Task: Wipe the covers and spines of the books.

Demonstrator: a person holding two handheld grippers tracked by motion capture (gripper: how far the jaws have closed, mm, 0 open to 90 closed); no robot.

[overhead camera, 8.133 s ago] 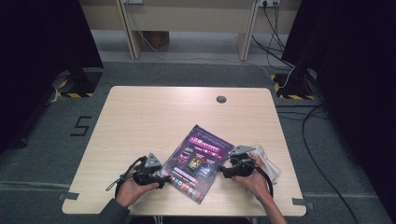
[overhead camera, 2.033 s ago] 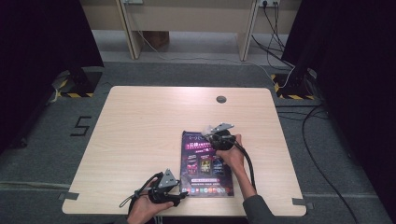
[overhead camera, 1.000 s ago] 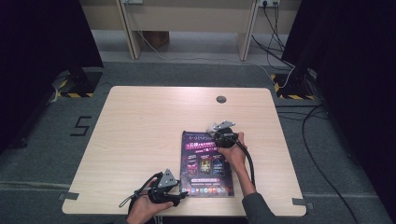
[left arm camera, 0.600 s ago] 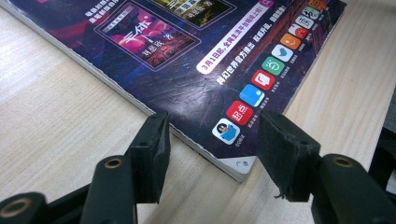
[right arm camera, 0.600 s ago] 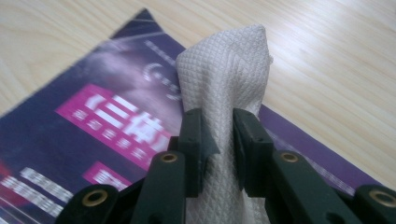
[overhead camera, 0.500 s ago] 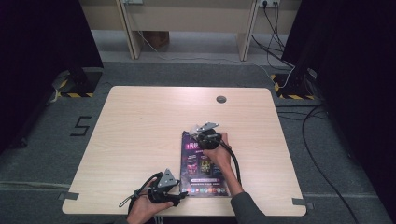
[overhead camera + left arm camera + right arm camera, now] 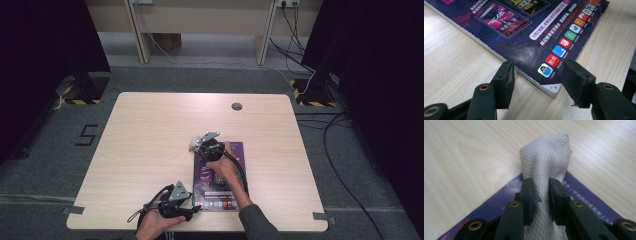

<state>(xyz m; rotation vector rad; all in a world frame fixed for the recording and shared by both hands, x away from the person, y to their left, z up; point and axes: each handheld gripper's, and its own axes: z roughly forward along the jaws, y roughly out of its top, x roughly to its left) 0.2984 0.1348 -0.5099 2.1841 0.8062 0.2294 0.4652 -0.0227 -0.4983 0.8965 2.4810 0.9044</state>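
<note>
Pale wood worktop is sitting on grey carpet; my right claw is pinching white cloth over the magazine, left claw gaping at its corner.

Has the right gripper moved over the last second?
Yes. The right gripper, shut on the white cloth, has slid left across the magazine's far edge, further from the table's grommet hole.

Recording lab: black curtains at both sides, hazard-taped stands, trailing cables, grey carpet, taped surface.
</note>
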